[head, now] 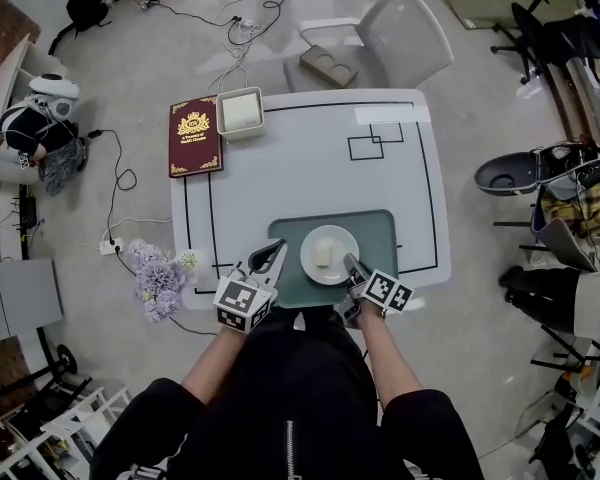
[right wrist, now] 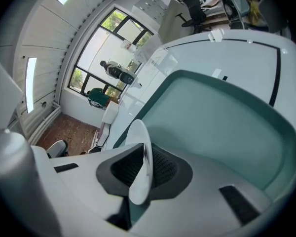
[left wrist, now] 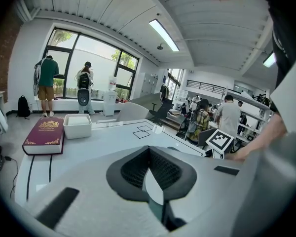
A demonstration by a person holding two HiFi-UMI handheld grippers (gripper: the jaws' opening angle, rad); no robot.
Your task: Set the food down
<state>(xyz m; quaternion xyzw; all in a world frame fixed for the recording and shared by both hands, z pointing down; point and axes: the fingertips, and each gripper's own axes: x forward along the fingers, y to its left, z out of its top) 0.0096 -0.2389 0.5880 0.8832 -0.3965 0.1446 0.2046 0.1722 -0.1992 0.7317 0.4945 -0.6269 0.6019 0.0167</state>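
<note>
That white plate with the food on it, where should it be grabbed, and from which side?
Take the plate by its thin rim at the near right edge, coming in low from the person's side. It is level over the green mat with the food in its middle, so only the rim offers a hold. The right gripper is shut there.

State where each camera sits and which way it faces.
Head view: on the head, steeply down at table; forearms, left gripper, right gripper show.
Left gripper view: on that gripper, across the table toward the book; own jaws.
Right gripper view: on that gripper, over the mat; jaws clamp the plate.
Shared: the book, head and left views.
</note>
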